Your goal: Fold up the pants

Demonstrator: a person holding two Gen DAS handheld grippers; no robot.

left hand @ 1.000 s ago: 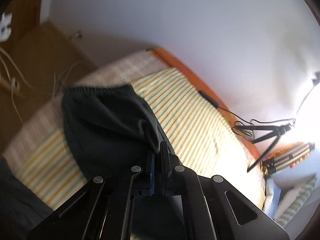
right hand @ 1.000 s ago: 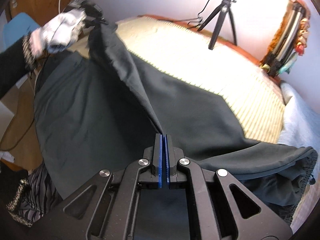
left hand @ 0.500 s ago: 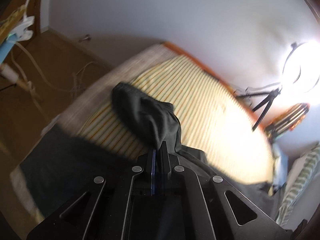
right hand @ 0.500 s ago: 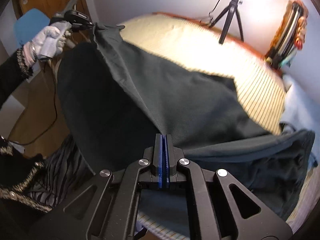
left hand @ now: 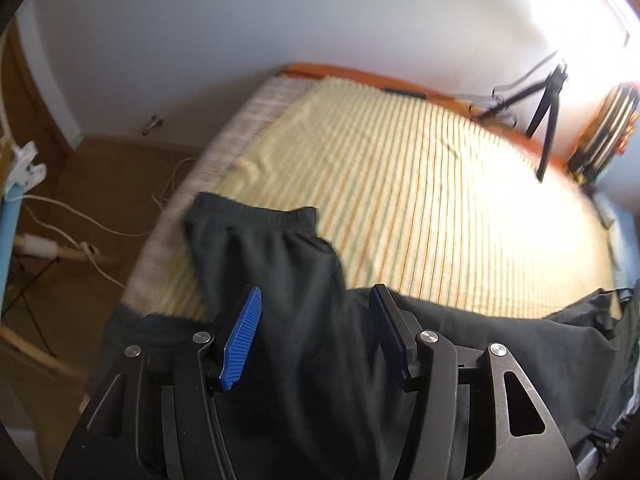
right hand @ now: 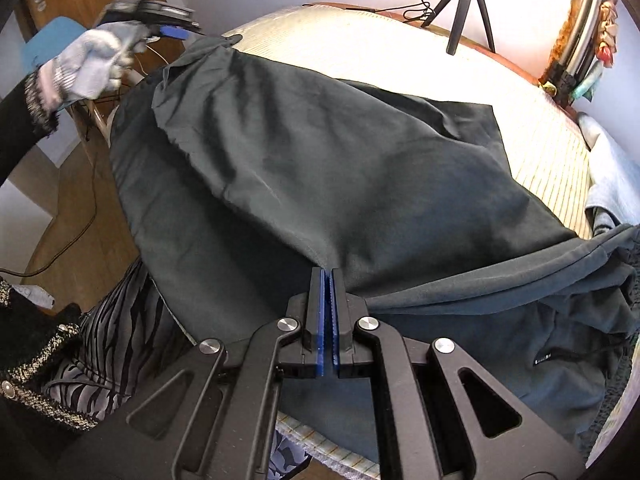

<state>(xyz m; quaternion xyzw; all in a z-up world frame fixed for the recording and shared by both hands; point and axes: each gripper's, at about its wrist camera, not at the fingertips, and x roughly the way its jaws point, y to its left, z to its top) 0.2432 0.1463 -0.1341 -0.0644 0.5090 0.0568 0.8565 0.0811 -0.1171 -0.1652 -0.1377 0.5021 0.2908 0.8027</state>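
Dark pants (right hand: 320,160) lie spread across the striped bed (right hand: 360,40). My right gripper (right hand: 328,280) is shut on a fold of their fabric near the bed's front edge. In the left wrist view one end of the pants (left hand: 260,224) rests on the sheet (left hand: 420,200) by the bed's left side. My left gripper (left hand: 316,320) hovers just over that end with its jaws opening; cloth shows between the blue pads (left hand: 244,336), which are not pressing on it. The right wrist view shows the left gripper (right hand: 176,28) in a gloved hand (right hand: 88,64) at the pants' far corner.
A black tripod (right hand: 468,8) stands at the bed's far side, with cables by it. White cords (left hand: 80,220) lie on the wooden floor on the left. A blue chair (right hand: 52,40) is behind the gloved hand. Pale blue bedding (right hand: 608,168) sits at the right.
The left gripper swung around over the bed, opened and let go of the pants' end, which now lies on the sheet. The right gripper stays shut on the fabric; the pants lie flatter.
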